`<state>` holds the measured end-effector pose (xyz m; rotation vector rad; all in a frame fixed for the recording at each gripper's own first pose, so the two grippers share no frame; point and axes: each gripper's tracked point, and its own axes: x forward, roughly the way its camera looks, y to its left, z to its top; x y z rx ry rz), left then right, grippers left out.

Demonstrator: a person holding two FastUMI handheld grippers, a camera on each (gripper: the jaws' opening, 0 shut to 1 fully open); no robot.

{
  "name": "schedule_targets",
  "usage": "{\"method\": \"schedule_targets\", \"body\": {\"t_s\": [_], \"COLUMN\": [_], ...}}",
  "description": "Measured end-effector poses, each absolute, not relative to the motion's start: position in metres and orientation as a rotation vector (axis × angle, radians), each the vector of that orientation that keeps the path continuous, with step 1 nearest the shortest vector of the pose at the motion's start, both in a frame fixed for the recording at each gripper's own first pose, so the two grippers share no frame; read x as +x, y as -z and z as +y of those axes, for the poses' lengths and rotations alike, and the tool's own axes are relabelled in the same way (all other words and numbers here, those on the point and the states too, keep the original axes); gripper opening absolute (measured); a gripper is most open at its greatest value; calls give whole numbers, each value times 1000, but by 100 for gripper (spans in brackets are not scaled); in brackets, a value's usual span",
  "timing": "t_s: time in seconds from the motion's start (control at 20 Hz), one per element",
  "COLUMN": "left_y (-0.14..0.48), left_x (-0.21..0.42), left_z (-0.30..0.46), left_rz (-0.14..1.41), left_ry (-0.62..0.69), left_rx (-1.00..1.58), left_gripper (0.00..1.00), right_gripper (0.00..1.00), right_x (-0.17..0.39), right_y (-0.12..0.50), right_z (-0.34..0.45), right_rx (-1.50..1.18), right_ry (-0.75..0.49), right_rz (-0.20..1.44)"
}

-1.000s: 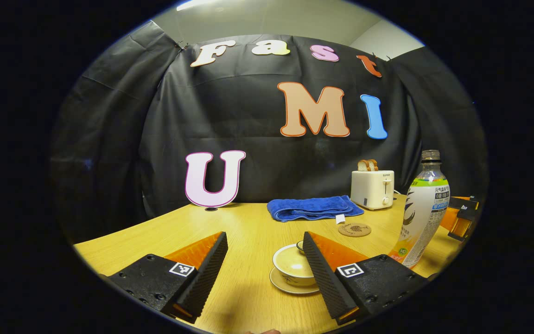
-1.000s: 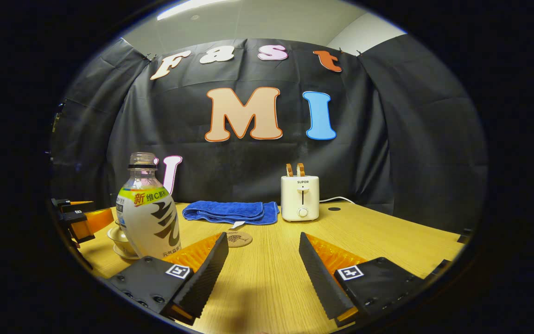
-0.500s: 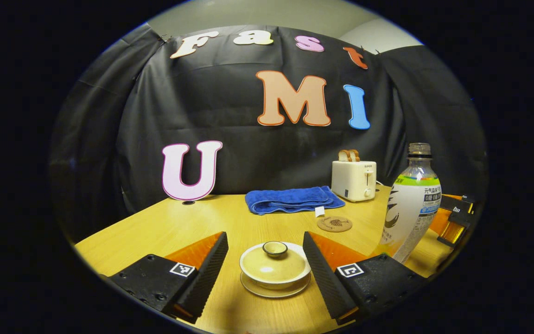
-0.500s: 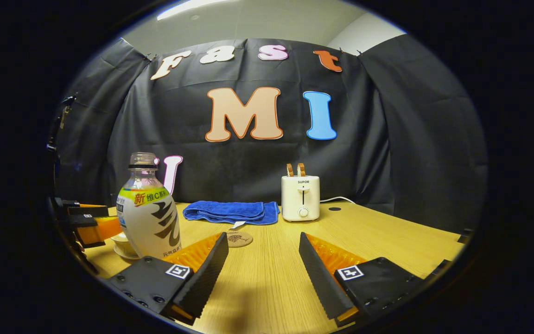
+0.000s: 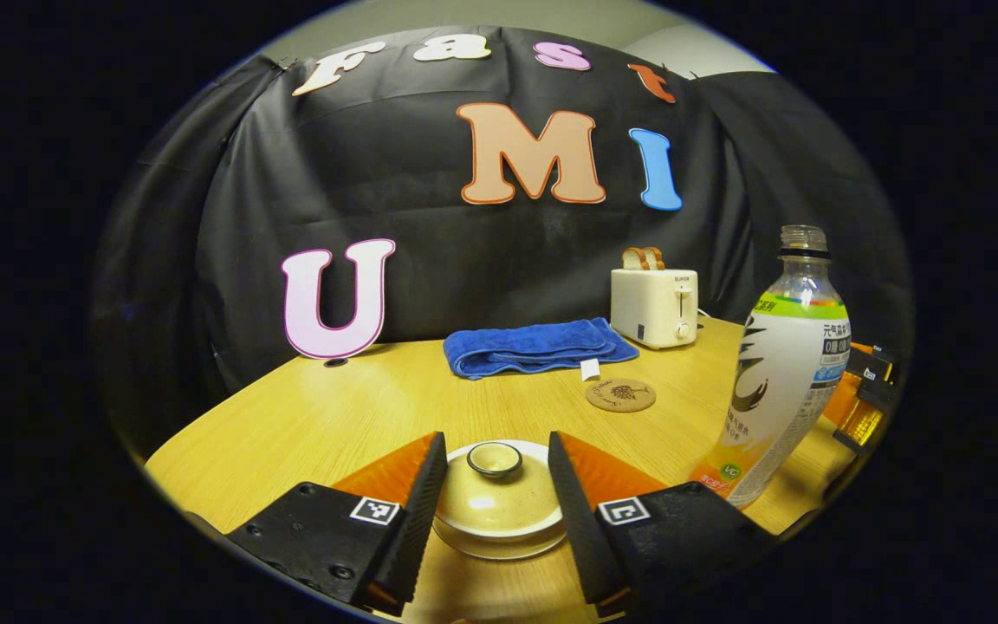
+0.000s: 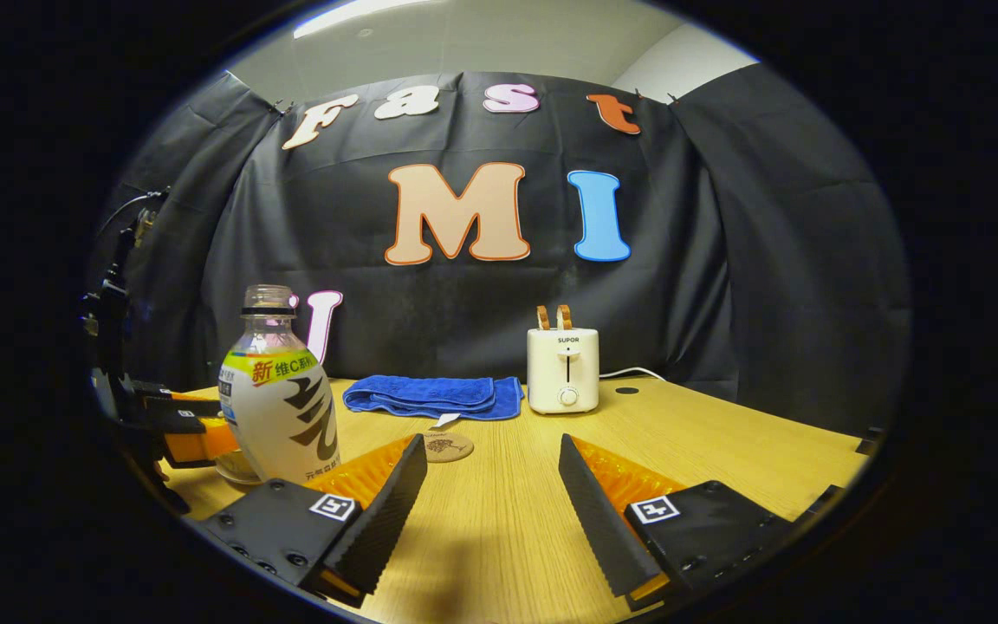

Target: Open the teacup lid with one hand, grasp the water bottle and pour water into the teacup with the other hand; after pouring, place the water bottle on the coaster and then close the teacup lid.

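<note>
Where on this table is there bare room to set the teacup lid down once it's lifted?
The widest bare patch of the yellow wooden table lies left of the lidded beige teacup, in front of the folded blue towel. Another open stretch lies right of the white toaster. It is crowded between the round cork coaster, teacup and clear plastic water bottle.

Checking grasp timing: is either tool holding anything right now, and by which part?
Nothing is clearly held. The left tool straddles the teacup lid, contact unclear. The right tool is open over bare table.
</note>
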<state>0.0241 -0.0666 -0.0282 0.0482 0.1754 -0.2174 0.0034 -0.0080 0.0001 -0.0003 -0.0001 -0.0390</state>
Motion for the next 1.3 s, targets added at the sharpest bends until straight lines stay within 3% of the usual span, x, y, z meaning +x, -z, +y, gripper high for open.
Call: {"method": "schedule_targets", "body": {"t_s": [0.1, 0.25, 0.4, 0.45, 0.6, 0.65, 1.0, 1.05, 1.25, 1.3], "left_y": [28, 26, 24, 25, 24, 24, 2, -1, -7, -9], "left_x": [25, 26, 25, 26, 27, 27, 22, 21, 14, 12], "left_z": [-65, -65, -67, -69, -68, -67, -62, -61, -51, -49], "left_rz": [175, 167, 157, 158, 158, 161, 109, 103, 90, 86], "left_ry": [210, 208, 216, 220, 213, 213, 205, 203, 186, 184], "left_rx": [48, 58, 65, 66, 64, 63, 36, 35, 37, 37], "left_gripper": [54, 49, 33, 29, 22, 21, 19, 19, 19, 19], "right_gripper": [98, 98, 98, 94, 98, 94, 98, 94, 94, 98], "right_x": [3, 4, 2, 2, -2, -4, -22, -27, -45, -48], "right_y": [1, 0, 1, 1, 0, 0, 2, 3, 0, 1], "right_z": [-7, -7, 1, 2, 3, 5, 15, 18, 37, 42], "right_rx": [-1, -1, 0, 1, 1, 1, 12, 16, 16, 11], "right_ry": [36, 33, -5, -14, -27, -35, -99, -116, -206, -228], "right_rz": [0, -1, 2, 2, 3, 1, 23, 26, 16, 14]}}
